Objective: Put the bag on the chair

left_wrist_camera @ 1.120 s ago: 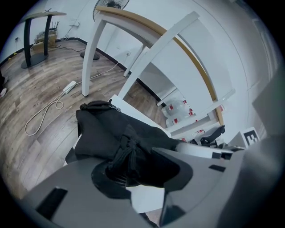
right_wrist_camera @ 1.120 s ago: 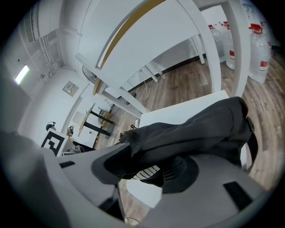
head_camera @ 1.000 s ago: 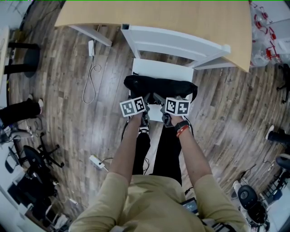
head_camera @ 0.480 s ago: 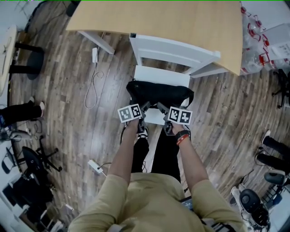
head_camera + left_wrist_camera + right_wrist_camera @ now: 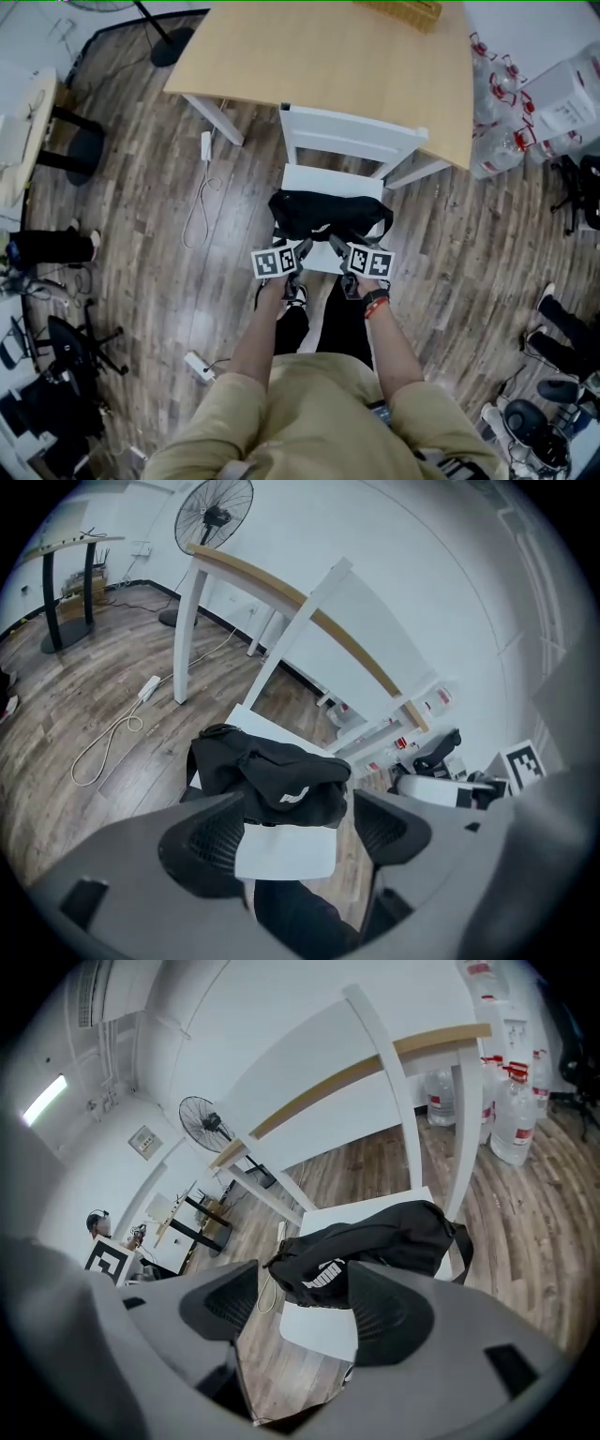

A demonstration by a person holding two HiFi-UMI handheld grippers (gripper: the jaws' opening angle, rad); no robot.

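Observation:
A black bag (image 5: 328,214) lies across the seat of a white chair (image 5: 352,136), with one strap hanging off the right side. In the left gripper view, the bag (image 5: 281,775) rests on the white seat (image 5: 286,850) just beyond my left gripper (image 5: 295,822), which is open with nothing between its pads. My right gripper (image 5: 300,1312) is open too, with the bag (image 5: 375,1241) lying past its fingertips. In the head view, the left gripper (image 5: 302,247) and right gripper (image 5: 336,245) hover side by side at the bag's near edge.
A wooden table (image 5: 328,56) with white legs stands right behind the chair. On the floor to the left lie a cable (image 5: 197,202) and a power strip (image 5: 197,339). Water bottles (image 5: 497,103) stand at the right. My legs (image 5: 319,319) are just before the chair.
Both grippers have drawn back a little from the bag, which stays on the seat. The head view has moved back, showing more of the table.

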